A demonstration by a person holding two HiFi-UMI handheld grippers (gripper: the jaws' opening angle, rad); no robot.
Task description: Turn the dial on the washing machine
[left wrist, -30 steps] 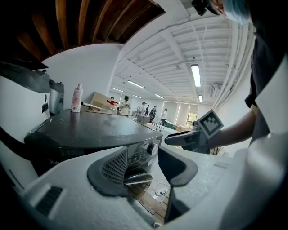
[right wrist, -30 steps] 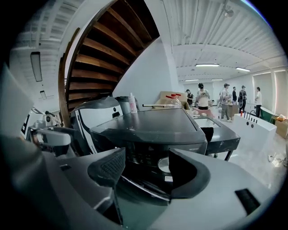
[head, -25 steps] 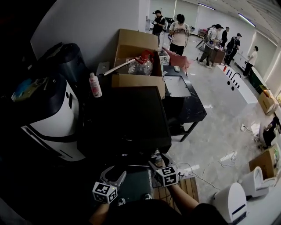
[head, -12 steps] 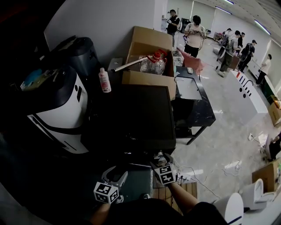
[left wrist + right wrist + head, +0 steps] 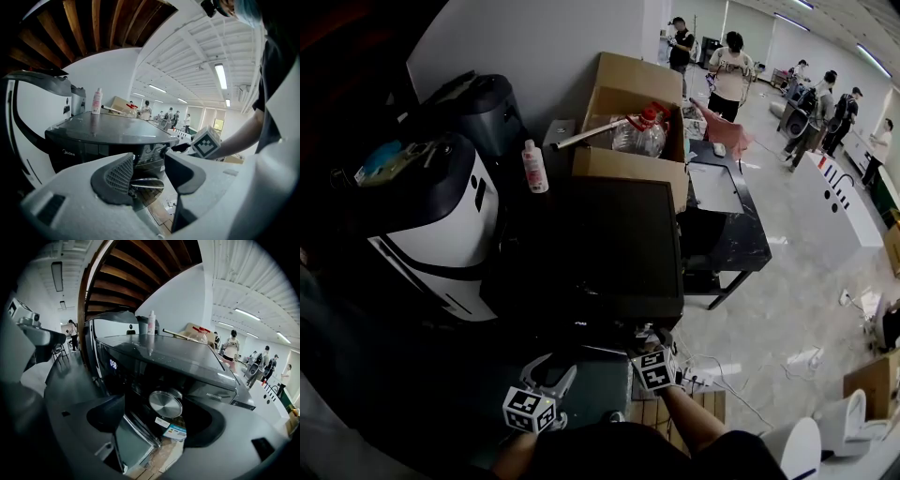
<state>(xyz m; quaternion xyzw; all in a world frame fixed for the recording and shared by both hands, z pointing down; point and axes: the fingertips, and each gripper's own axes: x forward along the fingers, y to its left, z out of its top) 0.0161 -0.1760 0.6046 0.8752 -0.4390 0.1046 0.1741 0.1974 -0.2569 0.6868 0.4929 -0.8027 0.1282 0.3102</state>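
Right gripper [image 5: 158, 414]: jaws opening, wide apart. The round metal dial [image 5: 165, 404] sits between them, close to the pads, with gaps showing on both sides, so it is released, not grasped. The dial is on the front of the dark washing machine [image 5: 187, 363], straight ahead of this gripper and just under the machine's top edge. A label sticker [image 5: 174, 431] is just below the dial.

Left gripper [image 5: 147, 171]: to the left of the right one and farther back from the machine. Its jaws are apart and empty, pointing at the machine front.

Past the grippers, at the machine's far left corner, stands a white bottle [image 5: 533, 166]. An open cardboard box [image 5: 628, 164] is at the far edge. A white appliance [image 5: 441, 244] is left of the machine. People [image 5: 733, 70] stand well beyond, on the floor [image 5: 797, 281].
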